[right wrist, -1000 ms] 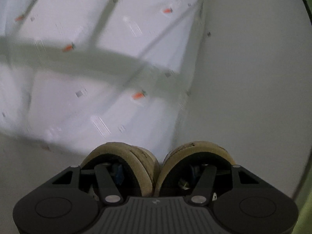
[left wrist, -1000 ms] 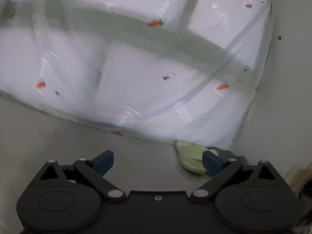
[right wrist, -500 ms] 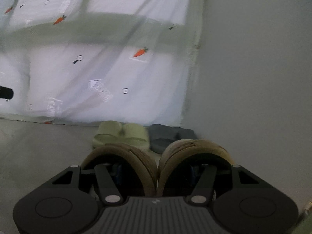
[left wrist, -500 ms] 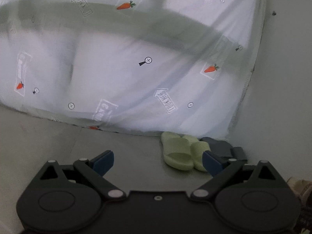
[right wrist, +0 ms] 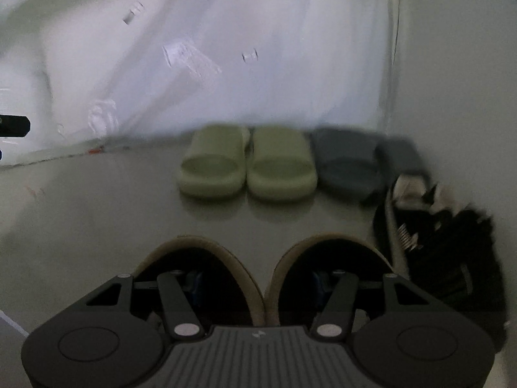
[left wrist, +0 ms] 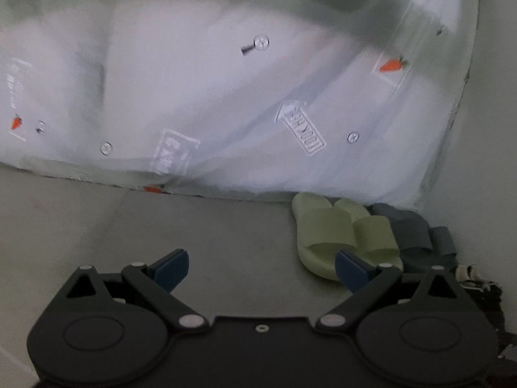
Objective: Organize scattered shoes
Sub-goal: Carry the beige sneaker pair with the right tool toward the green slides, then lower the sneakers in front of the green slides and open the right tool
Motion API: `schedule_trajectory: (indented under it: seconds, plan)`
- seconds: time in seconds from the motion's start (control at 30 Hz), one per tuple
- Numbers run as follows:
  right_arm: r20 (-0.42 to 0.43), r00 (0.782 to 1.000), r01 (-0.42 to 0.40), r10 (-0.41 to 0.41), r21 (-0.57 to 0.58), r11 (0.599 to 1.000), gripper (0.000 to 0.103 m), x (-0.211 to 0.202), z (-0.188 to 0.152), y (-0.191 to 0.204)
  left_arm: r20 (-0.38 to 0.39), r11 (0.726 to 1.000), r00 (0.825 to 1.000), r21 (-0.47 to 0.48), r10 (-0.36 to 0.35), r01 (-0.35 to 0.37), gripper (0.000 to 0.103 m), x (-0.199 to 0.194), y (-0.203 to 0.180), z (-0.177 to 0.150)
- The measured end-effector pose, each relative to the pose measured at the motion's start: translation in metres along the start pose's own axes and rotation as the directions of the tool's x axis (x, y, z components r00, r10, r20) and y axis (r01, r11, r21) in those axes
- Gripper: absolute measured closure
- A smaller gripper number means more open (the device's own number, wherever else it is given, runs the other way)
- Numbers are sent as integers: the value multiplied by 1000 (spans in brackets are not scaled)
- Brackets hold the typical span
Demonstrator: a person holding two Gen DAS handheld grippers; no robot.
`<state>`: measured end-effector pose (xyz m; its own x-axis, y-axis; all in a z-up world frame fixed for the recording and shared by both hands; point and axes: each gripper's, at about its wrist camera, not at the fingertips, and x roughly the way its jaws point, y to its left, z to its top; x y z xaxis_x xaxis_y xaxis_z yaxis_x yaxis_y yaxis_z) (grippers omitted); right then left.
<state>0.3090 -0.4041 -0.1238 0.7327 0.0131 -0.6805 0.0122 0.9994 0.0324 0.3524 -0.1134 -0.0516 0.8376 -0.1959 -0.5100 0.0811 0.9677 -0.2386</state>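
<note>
My right tongs carry a pair of tan-rimmed slippers with dark interiors, one finger set inside each opening and the two inner walls pressed together between them; the pair fills the view from 5 to 7 o'clock, heels toward the camera, and whether the soles touch the floor cannot be told. Beyond it, at about 12 o'clock, a pair of green slides stands side by side on the floor, touching each other, toes toward the hanging sheet. Just beside them at 1 o'clock lies a pair of grey slides, blurred, next to the wall. At 3 o'clock, near the wall, lies dark footwear with white marks, its kind unclear. My left tongs stand spread wide and empty above the bare floor; in that view the green slides lie at 2 o'clock, behind the right blue fingertip, with the grey slides farther right toward the wall. The sheet, pale and translucent, bears small carrot prints.
</note>
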Motion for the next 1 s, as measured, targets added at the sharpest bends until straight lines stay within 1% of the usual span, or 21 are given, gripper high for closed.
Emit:
schedule_trajectory:
  seconds: [0.13,0.27,0.37,0.63,0.8,0.87,1.0]
  plan:
    - [-42,999,7,-5,36,999,44,32,8,-7,-33,999,999,2,-32,33,5,33,-9,2]
    - [-43,999,-3,2,-14,1000,43,45,16,-5,-51,999,997,9,-49,50,5,51,-15,3]
    - [-40,999,-25,23,-36,999,43,60,26,-7,-60,998,997,4,-56,56,5,59,-16,2]
    - [-40,997,-73,69,-101,992,42,97,56,-17,-58,999,997,0,-47,47,5,56,-14,3]
    - [-53,996,-76,71,-104,992,40,115,73,-23,-41,999,998,-6,-37,37,5,52,-11,7]
    - [-68,995,-76,69,-114,991,38,119,77,-23,-34,999,999,-7,-35,35,5,50,-10,9]
    - [-115,992,-68,55,-105,992,38,121,84,-23,-24,999,999,-9,-31,31,5,46,-10,11]
